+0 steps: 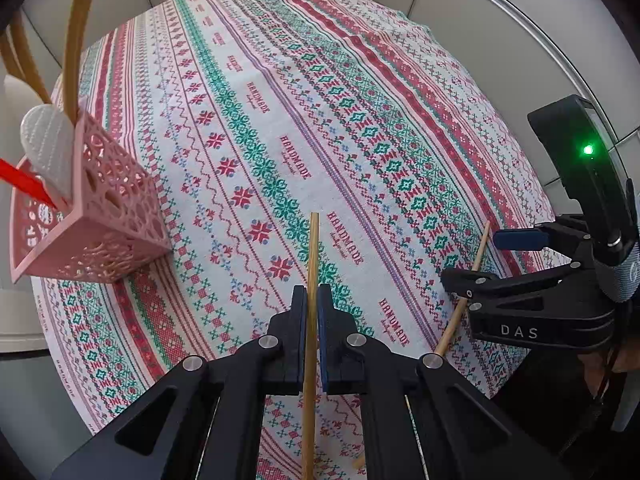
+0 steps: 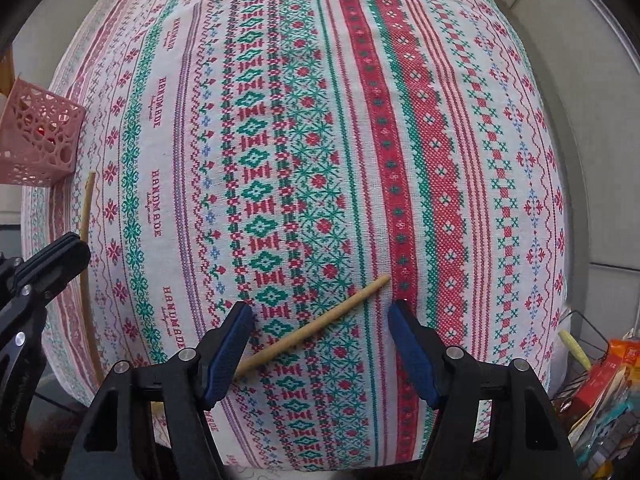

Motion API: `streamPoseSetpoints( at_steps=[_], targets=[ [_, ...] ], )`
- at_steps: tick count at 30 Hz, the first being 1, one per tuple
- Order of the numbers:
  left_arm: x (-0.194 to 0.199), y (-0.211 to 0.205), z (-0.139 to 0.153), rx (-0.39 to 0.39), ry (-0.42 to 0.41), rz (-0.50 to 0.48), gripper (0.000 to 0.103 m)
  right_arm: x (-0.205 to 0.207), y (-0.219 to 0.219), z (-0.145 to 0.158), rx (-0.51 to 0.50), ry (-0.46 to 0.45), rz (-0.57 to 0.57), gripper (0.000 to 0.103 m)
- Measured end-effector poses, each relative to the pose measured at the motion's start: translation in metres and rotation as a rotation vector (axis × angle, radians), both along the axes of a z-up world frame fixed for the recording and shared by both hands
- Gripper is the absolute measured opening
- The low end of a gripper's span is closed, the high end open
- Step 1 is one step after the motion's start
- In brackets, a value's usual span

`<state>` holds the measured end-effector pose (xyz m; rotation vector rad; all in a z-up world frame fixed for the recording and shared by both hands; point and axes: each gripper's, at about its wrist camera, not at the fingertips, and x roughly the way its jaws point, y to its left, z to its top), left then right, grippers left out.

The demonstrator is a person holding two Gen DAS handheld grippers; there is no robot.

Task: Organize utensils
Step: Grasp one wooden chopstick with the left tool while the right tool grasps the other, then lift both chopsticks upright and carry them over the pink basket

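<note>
On the bench, under a cross-stitch patterned tablecloth (image 1: 360, 80), the work is spread between two tools. In the left wrist view the left tool (image 1: 313, 300) sits at six o'clock, its jaws pressed together on a wooden chopstick (image 1: 314, 256) that stands up between the pads and runs down past the bottom edge of the view. At nine o'clock a pink lattice holder (image 1: 104, 216) stands on the cloth near the bench edge, with a white spoon (image 1: 48, 144), a red stick-like handle (image 1: 24, 180) and tan wooden handles (image 1: 80, 40) rising out of it. At three o'clock the right tool (image 1: 484, 260) hangs over a second chopstick (image 1: 460, 308) lying flat on the cloth; from here I cannot tell whether it touches.

In the right wrist view the right tool (image 2: 320, 316) has its jaws standing apart, the blue pads (image 2: 412, 352) on either side of the lying chopstick (image 2: 316, 326), which slants from seven o'clock up toward one o'clock. Its lower end passes close by the left pad; the pads are not pressing on it. The holder (image 2: 40, 136) shows at nine o'clock, and the left tool (image 2: 44, 272) with its held chopstick (image 2: 86, 248) at eight o'clock. A wire basket (image 2: 580, 344) of packets sits at four o'clock, off the bench.
</note>
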<state>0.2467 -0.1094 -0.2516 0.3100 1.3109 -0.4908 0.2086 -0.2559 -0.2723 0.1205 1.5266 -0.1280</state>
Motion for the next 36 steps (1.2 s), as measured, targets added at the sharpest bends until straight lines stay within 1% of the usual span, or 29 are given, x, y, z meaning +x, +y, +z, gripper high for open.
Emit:
streamPoseSetpoints(
  at_steps=[4, 6, 8, 9, 10, 14, 18, 20, 22, 24, 29, 33, 36],
  targets=[
    [-0.009, 0.023, 0.009, -0.01, -0.007, 0.026, 0.005, 0.001, 0.025, 0.005, -0.026, -0.044, 0.004, 0.052],
    [-0.011, 0.031, 0.011, -0.021, -0.011, 0.043, 0.005, 0.003, 0.026, 0.01, -0.029, -0.064, 0.006, 0.045],
    [-0.013, 0.037, 0.012, -0.028, -0.015, 0.055, 0.005, 0.006, 0.034, 0.013, -0.028, -0.086, 0.011, 0.033],
    [-0.014, 0.039, 0.012, -0.031, -0.015, 0.06, 0.005, 0.008, 0.038, 0.014, -0.026, -0.096, 0.015, 0.03],
    [-0.015, 0.041, 0.013, -0.034, -0.016, 0.065, 0.005, 0.012, 0.039, 0.016, -0.019, -0.109, 0.02, 0.024],
    [-0.015, 0.054, 0.013, -0.049, -0.015, 0.107, 0.005, 0.027, 0.045, 0.02, 0.004, -0.157, 0.035, 0.014],
    [-0.014, 0.068, 0.015, -0.071, -0.017, 0.152, 0.005, 0.045, 0.049, 0.024, 0.038, -0.194, 0.046, 0.01],
    [-0.015, 0.074, 0.017, -0.084, -0.02, 0.167, 0.005, 0.06, 0.04, 0.028, 0.076, -0.208, 0.04, 0.008],
    [-0.016, 0.079, 0.021, -0.099, -0.026, 0.175, 0.005, 0.071, 0.036, 0.029, 0.138, -0.215, 0.028, 0.006],
    [-0.018, 0.084, 0.027, -0.123, -0.038, 0.181, 0.005, 0.077, 0.036, 0.037, 0.166, -0.236, 0.032, 0.005],
    [-0.03, 0.099, 0.053, -0.174, -0.096, 0.186, 0.005, 0.075, 0.047, 0.077, 0.195, -0.336, 0.078, 0.005],
    [-0.041, 0.109, 0.081, -0.203, -0.178, 0.191, 0.005, 0.061, 0.063, 0.115, 0.2, -0.445, 0.137, 0.005],
    [-0.053, 0.114, 0.107, -0.232, -0.252, 0.185, 0.005, 0.043, 0.065, 0.139, 0.206, -0.535, 0.17, 0.005]
  ],
)
